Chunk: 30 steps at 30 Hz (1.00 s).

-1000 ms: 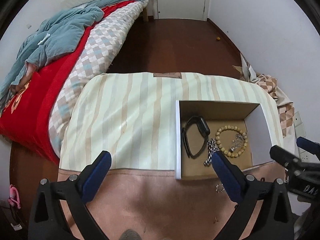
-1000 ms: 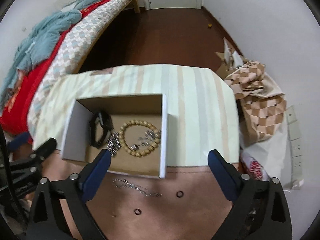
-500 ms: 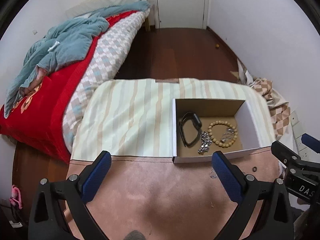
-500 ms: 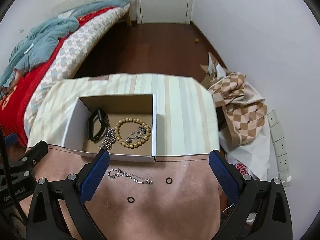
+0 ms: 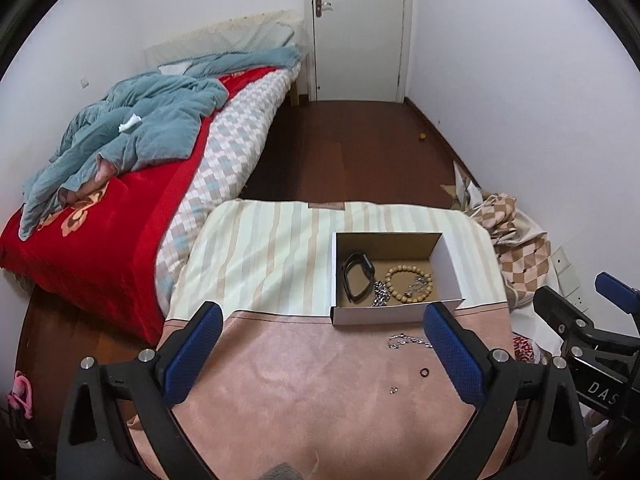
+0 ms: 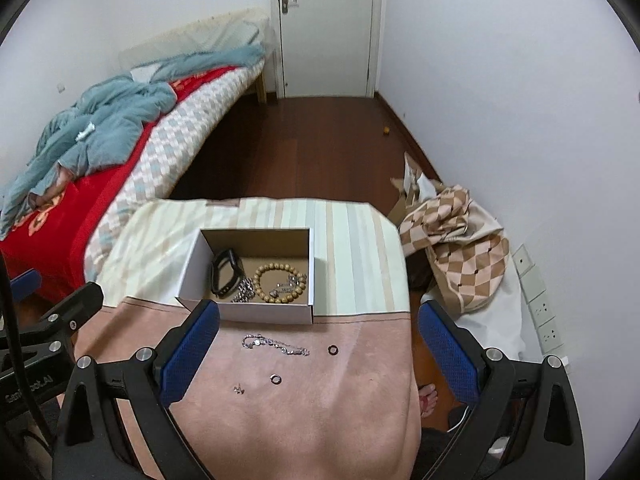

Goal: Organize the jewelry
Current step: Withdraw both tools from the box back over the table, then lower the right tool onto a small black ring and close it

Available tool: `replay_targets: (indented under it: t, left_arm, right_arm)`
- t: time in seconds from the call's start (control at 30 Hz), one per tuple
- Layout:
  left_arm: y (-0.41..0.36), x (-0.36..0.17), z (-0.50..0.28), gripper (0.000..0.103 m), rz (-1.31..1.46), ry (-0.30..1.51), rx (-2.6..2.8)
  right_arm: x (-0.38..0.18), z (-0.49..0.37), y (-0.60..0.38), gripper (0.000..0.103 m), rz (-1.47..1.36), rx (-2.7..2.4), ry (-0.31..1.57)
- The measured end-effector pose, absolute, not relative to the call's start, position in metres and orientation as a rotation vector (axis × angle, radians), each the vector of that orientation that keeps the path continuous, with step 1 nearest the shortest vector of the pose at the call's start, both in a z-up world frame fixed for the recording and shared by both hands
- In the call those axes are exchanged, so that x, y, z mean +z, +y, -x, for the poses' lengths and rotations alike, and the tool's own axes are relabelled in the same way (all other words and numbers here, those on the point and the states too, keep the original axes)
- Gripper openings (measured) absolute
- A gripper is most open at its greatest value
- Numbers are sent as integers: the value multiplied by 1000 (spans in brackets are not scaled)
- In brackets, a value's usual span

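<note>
An open white cardboard box (image 6: 248, 314) (image 5: 376, 316) stands on the table and holds a black wristband (image 6: 226, 272), a wooden bead bracelet (image 6: 276, 282) and silver chains. In front of it on the pink cloth lie a silver chain (image 6: 276, 345) (image 5: 408, 340), two dark rings (image 6: 333, 349) (image 6: 276, 379) and a small stud (image 6: 239, 389). My left gripper (image 5: 324, 356) is open and empty, above the pink cloth. My right gripper (image 6: 318, 354) is open and empty, above the loose pieces.
The table has a striped cloth (image 6: 352, 264) at the back and pink cloth (image 6: 300, 420) in front. A bed (image 5: 120, 184) with a red cover and blue blanket stands to the left. A checkered cloth pile (image 6: 460, 248) lies on the floor at the right.
Both grippers have pulled back and risen away from the box. More of the pink cloth, the chain, the rings and the room now show.
</note>
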<state>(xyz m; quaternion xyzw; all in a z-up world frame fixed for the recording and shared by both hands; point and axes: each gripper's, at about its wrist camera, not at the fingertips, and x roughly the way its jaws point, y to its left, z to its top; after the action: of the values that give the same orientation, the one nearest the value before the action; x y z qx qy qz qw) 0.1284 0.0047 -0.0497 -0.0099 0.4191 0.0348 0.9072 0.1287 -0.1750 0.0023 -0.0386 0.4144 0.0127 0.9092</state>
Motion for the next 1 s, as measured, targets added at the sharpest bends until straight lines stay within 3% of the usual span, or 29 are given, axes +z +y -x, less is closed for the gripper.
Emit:
replay_targets:
  t: [0.33, 0.5, 0.63, 0.67, 0.8, 1.0]
  left_arm:
    - [4, -32, -98, 102, 48, 834, 71]
    - [5, -54, -99, 102, 21, 841, 127]
    - [5, -104, -112, 102, -17, 910, 195]
    - [6, -120, -114, 102, -27, 939, 208]
    - [9, -172, -124, 102, -51, 1051, 237]
    - [22, -223, -137, 102, -75, 1154, 286]
  right_arm:
    - [40, -94, -183, 101, 52, 34, 785]
    - [8, -101, -198, 101, 6, 44, 860]
    - [-55, -114, -213, 100, -33, 41, 963]
    - [-68, -117, -214, 99, -36, 48, 977]
    - [-137, -130, -206, 66, -32, 105, 1088]
    - [-190, -146, -181, 57, 2, 153, 1124]
